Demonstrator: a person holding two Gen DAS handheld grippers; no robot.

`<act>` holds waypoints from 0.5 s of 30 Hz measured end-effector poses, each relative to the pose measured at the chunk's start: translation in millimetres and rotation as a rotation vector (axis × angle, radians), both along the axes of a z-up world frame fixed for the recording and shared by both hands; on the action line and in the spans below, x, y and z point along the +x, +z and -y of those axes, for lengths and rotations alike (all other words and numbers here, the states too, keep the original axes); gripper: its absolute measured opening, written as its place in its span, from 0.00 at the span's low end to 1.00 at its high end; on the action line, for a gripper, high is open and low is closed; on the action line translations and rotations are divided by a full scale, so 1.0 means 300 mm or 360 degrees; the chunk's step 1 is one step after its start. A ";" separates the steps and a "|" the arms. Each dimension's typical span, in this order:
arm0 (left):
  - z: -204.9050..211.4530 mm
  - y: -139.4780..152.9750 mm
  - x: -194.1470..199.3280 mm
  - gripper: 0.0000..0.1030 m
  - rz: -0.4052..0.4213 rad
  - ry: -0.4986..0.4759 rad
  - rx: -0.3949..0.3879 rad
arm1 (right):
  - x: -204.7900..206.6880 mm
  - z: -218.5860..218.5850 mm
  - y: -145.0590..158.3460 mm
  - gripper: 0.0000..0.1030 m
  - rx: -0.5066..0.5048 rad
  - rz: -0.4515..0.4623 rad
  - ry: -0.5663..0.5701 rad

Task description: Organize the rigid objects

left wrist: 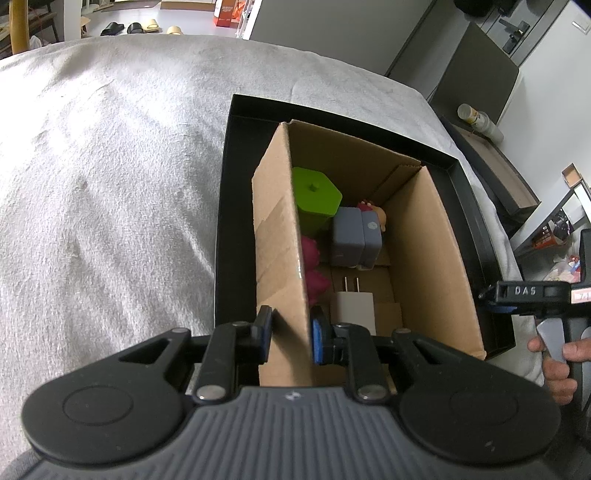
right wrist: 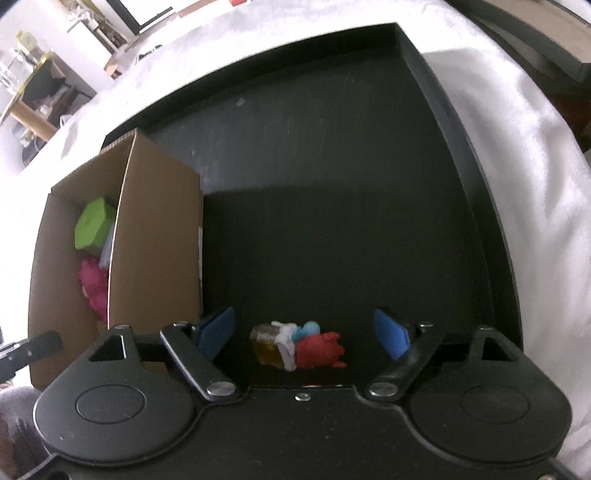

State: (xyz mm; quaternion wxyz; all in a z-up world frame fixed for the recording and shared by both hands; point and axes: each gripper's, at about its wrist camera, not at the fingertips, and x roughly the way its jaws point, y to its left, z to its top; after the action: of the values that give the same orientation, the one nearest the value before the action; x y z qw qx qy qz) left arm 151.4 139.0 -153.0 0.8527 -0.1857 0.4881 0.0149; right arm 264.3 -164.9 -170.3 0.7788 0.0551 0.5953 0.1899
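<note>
A cardboard box (left wrist: 424,258) stands in a black tray (left wrist: 476,236) on a grey-white cloth. Inside it are a green hexagonal container (left wrist: 314,195), a grey block (left wrist: 354,236), a pink toy (left wrist: 312,266) and a white plug adapter (left wrist: 352,308). My left gripper (left wrist: 290,336) is shut on the box's left wall (left wrist: 280,240). In the right wrist view my right gripper (right wrist: 304,336) is open above a small red, blue and yellow toy (right wrist: 299,347) lying on the tray floor (right wrist: 332,221), to the right of the box (right wrist: 155,240).
The right gripper and the hand holding it show at the right edge of the left wrist view (left wrist: 535,295). A dark bench with a white cup (left wrist: 478,120) stands beyond the bed. Shoes (left wrist: 140,27) lie on the far floor.
</note>
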 end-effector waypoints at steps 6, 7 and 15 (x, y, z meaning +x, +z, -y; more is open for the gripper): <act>0.000 0.000 0.000 0.20 0.0001 0.0002 -0.0002 | -0.022 -0.058 -0.025 0.80 -0.0064 -0.0012 0.0093; 0.000 0.000 0.000 0.20 0.0001 0.0002 -0.0002 | -0.027 -0.066 -0.030 0.80 -0.0080 -0.0012 0.0104; -0.002 0.001 0.000 0.20 0.0004 0.0006 -0.0012 | -0.049 -0.141 -0.078 0.69 -0.0245 0.0004 0.0167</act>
State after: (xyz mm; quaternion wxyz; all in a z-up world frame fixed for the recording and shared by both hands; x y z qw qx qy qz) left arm 151.4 139.7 -152.7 0.8525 -0.1899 0.4868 0.0143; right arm 249.5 -122.7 -193.8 0.7704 -0.0364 0.6092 0.1842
